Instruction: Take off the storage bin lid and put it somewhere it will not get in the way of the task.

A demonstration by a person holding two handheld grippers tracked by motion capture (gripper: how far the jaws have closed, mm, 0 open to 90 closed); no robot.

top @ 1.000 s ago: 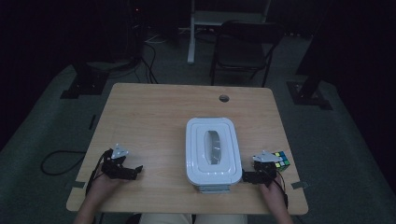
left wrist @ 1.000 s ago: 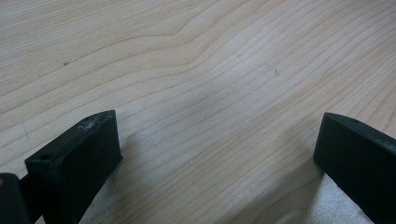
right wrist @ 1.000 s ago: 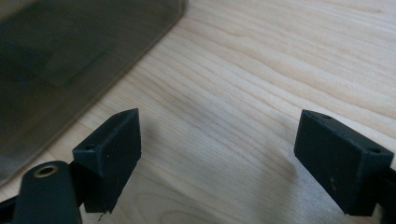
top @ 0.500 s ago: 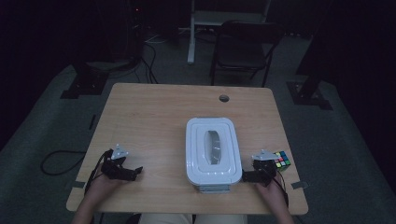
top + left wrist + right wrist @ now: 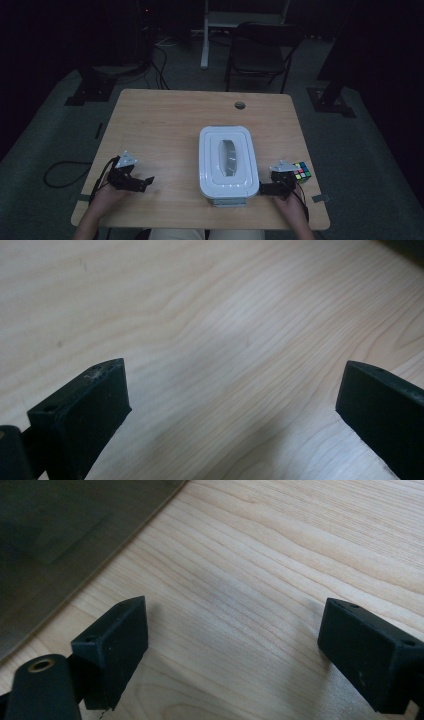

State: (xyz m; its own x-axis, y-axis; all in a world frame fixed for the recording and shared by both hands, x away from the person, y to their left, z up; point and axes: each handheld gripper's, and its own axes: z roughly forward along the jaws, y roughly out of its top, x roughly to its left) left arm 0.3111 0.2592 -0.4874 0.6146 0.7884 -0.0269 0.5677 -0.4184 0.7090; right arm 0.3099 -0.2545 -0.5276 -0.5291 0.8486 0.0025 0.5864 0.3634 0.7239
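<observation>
A white lidded plastic box [image 5: 227,160] stands on the wooden table [image 5: 165,130], slightly right of its middle. A colourful puzzle cube [image 5: 301,170] lies to the right of the box. My left gripper [image 5: 145,182] is near the table's front left with its jaws pointing right. In the left gripper view it [image 5: 230,405] is open over bare wood. My right gripper [image 5: 263,189] sits between the box and the cube, pointing at the box's front right corner. Its jaws have just been opening, and it [image 5: 235,640] is open with nothing between them. The box wall [image 5: 50,540] is at the upper left there.
A round cable hole [image 5: 240,105] is in the table's far edge. A dark chair [image 5: 260,50] and a desk leg [image 5: 205,40] stand behind the table. Cables run over the floor at the left [image 5: 65,172]. The left half of the table is bare wood.
My left gripper has lifted a little off the table. The right gripper, the box and the cube are where they were.
</observation>
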